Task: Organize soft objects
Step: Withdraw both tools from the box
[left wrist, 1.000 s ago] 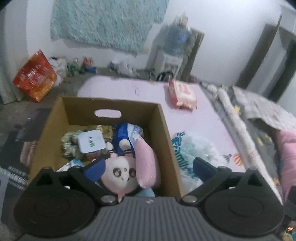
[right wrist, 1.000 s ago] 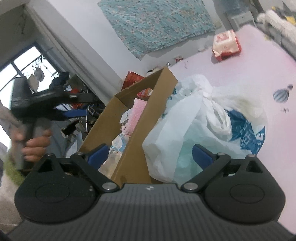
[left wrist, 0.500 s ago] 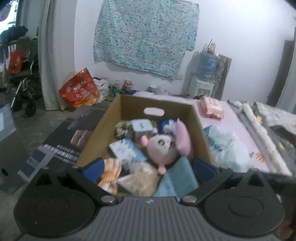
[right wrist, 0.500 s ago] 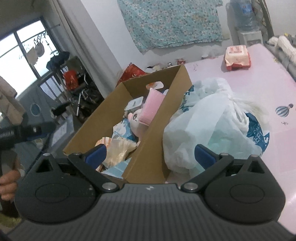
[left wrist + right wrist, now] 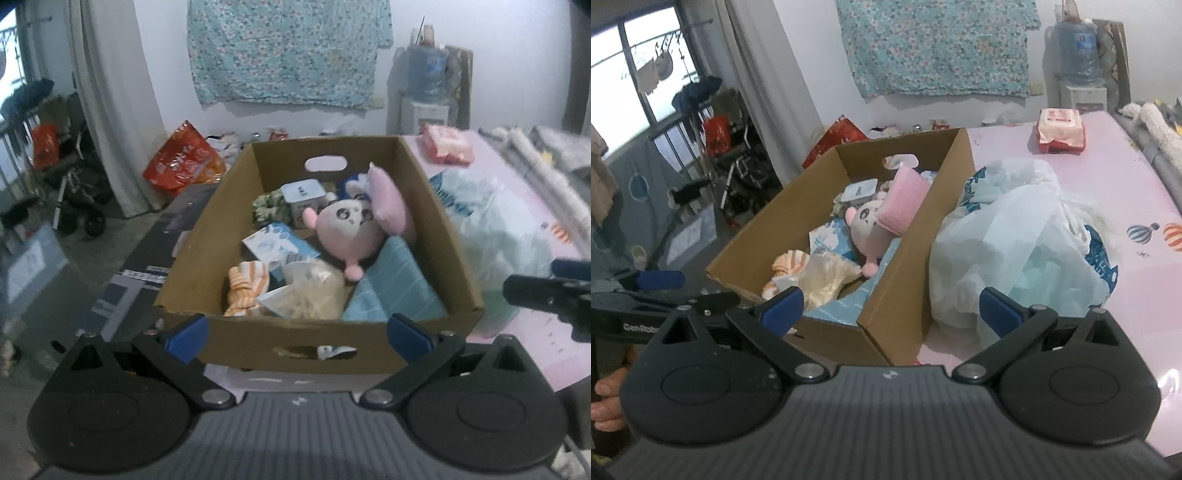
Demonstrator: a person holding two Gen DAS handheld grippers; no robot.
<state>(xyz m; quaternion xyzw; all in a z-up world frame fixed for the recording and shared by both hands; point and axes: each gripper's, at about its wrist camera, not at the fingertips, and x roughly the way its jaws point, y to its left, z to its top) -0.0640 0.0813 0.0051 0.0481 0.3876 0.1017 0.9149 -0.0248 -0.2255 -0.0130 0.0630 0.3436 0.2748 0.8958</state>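
A cardboard box (image 5: 439,221) holds soft things: a pink plush (image 5: 349,229), a pink cushion (image 5: 389,199), a teal towel (image 5: 399,288), an orange striped cloth (image 5: 245,286), a clear bag of cream stuffing (image 5: 310,291) and a blue tissue pack (image 5: 279,245). My left gripper (image 5: 297,334) stands open and empty just short of the box's near wall. My right gripper (image 5: 892,308) is open and empty, facing the box's (image 5: 916,266) near right corner and a tied white plastic bag (image 5: 1015,251) beside it.
A pink wipes pack (image 5: 1060,131) lies on the pink mat (image 5: 1071,177) beyond the bag. A red bag (image 5: 181,162), a stroller and clutter stand left of the box. A hand (image 5: 605,402) holds the left gripper's handle. A water dispenser stands by the far wall.
Both grippers have drawn back and risen from the box. The left one was over the plush and now sits behind the near wall. Both stay open.
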